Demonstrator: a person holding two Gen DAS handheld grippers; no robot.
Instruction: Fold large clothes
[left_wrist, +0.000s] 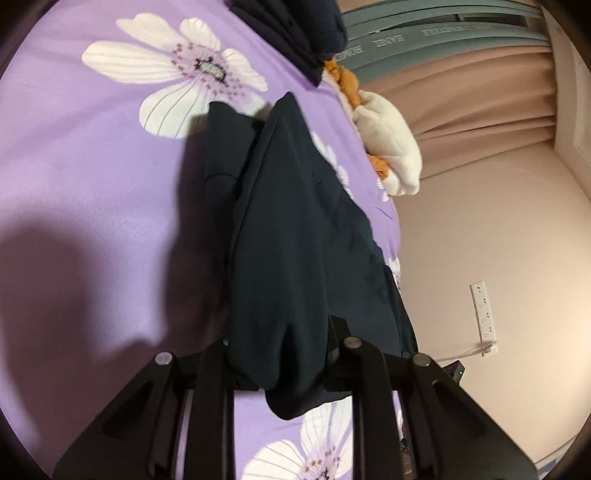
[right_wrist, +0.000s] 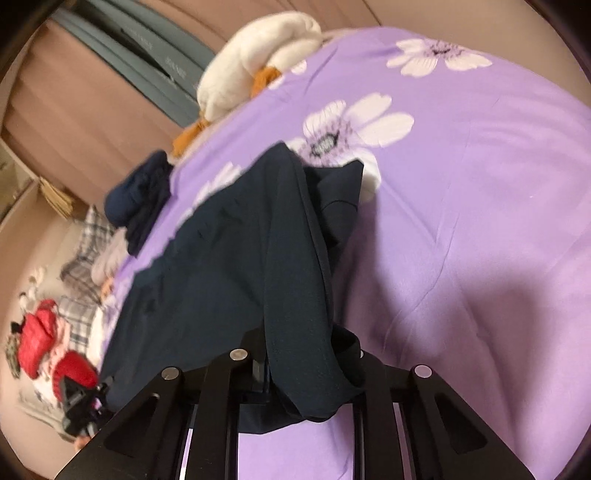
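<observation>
A large dark navy garment (left_wrist: 288, 229) lies partly on a purple bedsheet with white flowers (left_wrist: 92, 177) and is lifted at its near edge. My left gripper (left_wrist: 280, 350) is shut on a bunched edge of the garment, which hangs over and hides the fingertips. In the right wrist view the same garment (right_wrist: 236, 251) stretches from the bed (right_wrist: 461, 221) to my right gripper (right_wrist: 299, 358), which is shut on another bunched edge of it. Cloth drapes down past both sets of fingers.
A folded dark garment (left_wrist: 295, 33) lies further back on the bed; it also shows in the right wrist view (right_wrist: 140, 199). A white and orange plush toy (left_wrist: 388, 147) sits at the bed edge. Plaid cloth and red items (right_wrist: 40, 339) lie on the floor. A wall socket strip (left_wrist: 484, 317) is on the wall.
</observation>
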